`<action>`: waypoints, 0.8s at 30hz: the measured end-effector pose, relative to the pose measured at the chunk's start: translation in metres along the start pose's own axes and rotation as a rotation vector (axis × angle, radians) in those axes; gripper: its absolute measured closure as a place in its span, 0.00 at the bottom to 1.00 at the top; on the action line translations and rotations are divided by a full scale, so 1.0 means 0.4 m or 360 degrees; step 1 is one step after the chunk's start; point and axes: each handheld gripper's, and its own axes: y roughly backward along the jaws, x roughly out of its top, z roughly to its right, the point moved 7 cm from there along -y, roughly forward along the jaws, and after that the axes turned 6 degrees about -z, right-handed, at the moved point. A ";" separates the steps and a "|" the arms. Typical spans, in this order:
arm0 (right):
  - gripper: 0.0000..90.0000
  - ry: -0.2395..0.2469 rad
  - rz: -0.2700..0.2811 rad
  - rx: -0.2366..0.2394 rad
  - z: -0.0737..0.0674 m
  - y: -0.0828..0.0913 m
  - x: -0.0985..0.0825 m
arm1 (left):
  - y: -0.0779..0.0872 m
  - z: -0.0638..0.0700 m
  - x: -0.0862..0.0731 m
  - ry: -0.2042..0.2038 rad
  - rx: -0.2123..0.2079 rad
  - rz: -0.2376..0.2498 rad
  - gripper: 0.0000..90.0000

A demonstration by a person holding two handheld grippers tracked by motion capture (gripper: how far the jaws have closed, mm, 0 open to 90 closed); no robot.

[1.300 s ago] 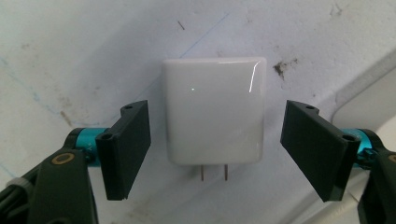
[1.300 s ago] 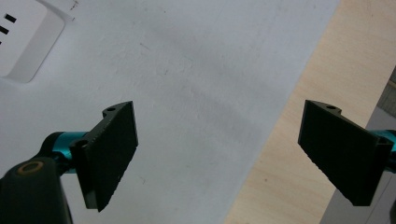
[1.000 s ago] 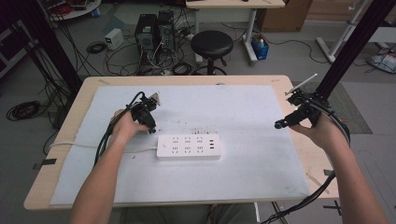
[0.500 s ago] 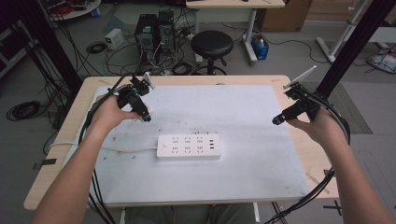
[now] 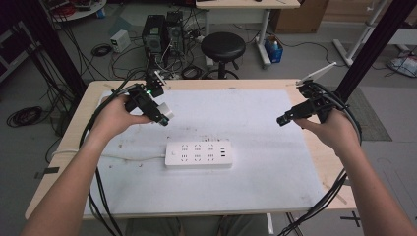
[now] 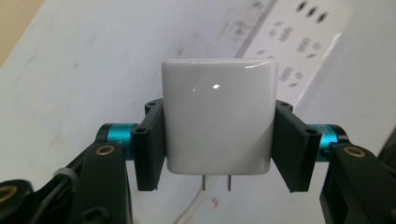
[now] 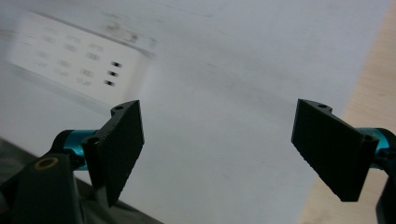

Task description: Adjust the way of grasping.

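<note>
White charger clamped between left tongs, prongs down, lifted above counter behind white power strip. Right tongs spread wide, empty, held over counter's right side.

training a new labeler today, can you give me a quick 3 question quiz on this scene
1. True or false: the right gripper is open and holds nothing.
2. What does the left gripper grip? A) white charger B) cable C) pen
3. Fill in: the charger has ___ metal prongs showing.

Key: 1 true. 2 A, the white charger, held above the sheet, apart from the power strip. 3 two.
</note>
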 end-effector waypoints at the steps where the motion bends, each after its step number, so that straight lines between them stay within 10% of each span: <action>1: 0.23 0.0000 0.0000 0.0000 0.000 0.000 0.000 | -0.004 0.011 0.009 -0.0030 -0.0020 0.0042 0.47; 15: 0.29 -0.0158 0.0081 0.0732 -0.136 -0.035 0.025 | -0.057 0.177 0.144 -0.0515 -0.0160 0.0448 0.47; 24: 0.33 -0.0222 -0.0015 0.0958 -0.205 -0.088 0.032 | -0.091 0.267 0.215 -0.0703 -0.0157 0.0509 0.47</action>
